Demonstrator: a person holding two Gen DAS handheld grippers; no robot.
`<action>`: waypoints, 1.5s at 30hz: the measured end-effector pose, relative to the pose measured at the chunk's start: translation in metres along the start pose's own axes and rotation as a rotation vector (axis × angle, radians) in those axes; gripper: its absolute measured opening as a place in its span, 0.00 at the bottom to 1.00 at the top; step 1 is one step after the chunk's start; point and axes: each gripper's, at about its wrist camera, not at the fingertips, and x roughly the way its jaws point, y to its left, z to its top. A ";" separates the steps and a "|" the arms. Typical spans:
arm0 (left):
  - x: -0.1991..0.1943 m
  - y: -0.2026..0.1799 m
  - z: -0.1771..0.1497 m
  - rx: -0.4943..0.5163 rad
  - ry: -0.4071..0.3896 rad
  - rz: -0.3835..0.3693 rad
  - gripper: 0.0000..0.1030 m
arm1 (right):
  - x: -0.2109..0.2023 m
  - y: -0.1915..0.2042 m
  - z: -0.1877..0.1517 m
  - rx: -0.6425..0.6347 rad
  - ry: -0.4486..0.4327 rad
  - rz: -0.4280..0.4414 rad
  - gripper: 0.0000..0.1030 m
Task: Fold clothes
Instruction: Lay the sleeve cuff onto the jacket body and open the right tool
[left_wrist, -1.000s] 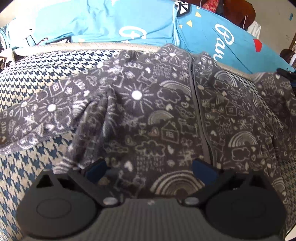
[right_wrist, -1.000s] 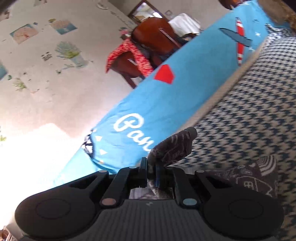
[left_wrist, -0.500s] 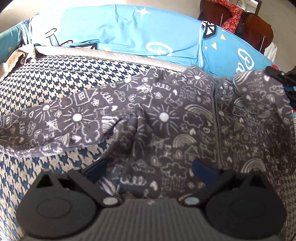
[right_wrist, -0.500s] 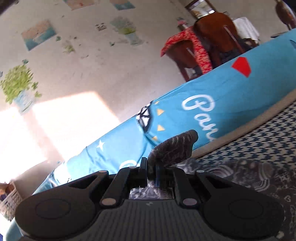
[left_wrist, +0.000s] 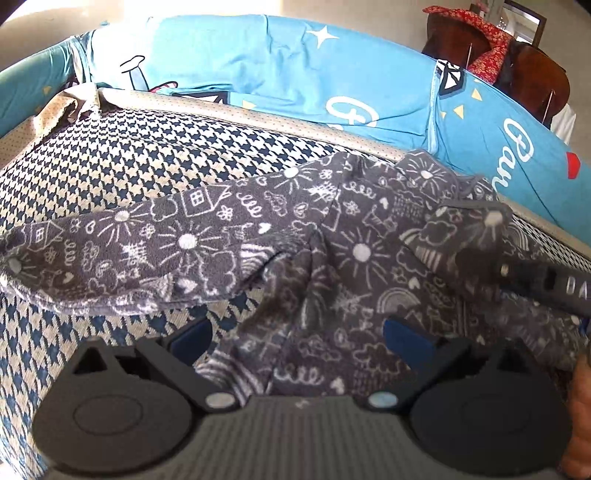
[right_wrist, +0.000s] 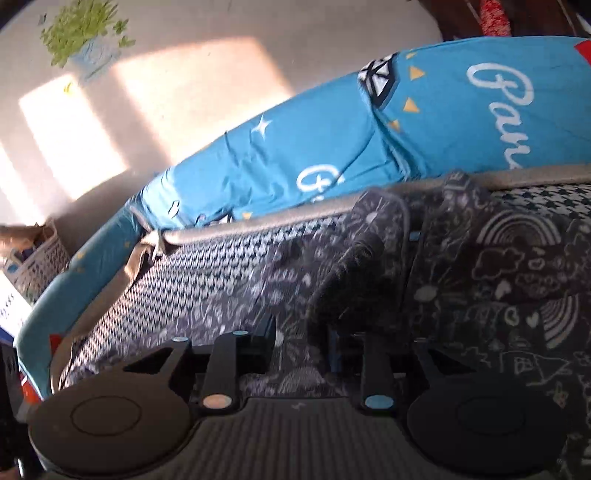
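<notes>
Left wrist view, near to far. Left gripper (left_wrist: 299, 339) with blue pads (left_wrist: 190, 338) wide apart, holding nothing, hovering low over the hem side of the grey doodle-print fleece jacket (left_wrist: 332, 280). Jacket body directly ahead of the jaws, spread on the houndstooth cover (left_wrist: 110, 158). Left sleeve (left_wrist: 147, 251) stretched out flat, far to the left of the pads. Ahead and to the right, right sleeve (left_wrist: 476, 229) lying across the chest, with the right gripper (left_wrist: 535, 280) just on it. Behind all, a blue printed sheet (left_wrist: 258, 74) over a bolster shape.

Right wrist view, somewhat blurred. Right gripper (right_wrist: 299, 343) with jaws partly apart; rolled cuff (right_wrist: 347, 280) leaning on the right-hand finger, seemingly not clamped. Jacket body below and ahead, cover edge further.

Possible trouble, as judgement only:
- Thick, springy fleece, so a chance of the right sleeve rolling back off the chest once let free.
- Bunched ridge near the armpit, ahead of the left pads; likely to make a crooked, lumpy fold if pressed down as it is.
- Fuzzy pile able to catch on a finger edge and be dragged along.

Fabric soft, matt, dark grey with white suns, houses, rainbows; cover woven, coarse, navy and beige.
</notes>
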 end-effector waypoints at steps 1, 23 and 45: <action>0.000 0.000 0.000 -0.002 0.000 0.000 1.00 | -0.001 0.001 -0.002 -0.010 0.013 0.007 0.31; 0.006 -0.008 -0.003 0.033 0.017 0.004 1.00 | -0.001 -0.005 -0.012 -0.001 0.109 -0.042 0.39; 0.007 -0.020 -0.013 0.087 0.057 0.012 1.00 | -0.023 -0.004 -0.028 0.015 0.142 -0.161 0.44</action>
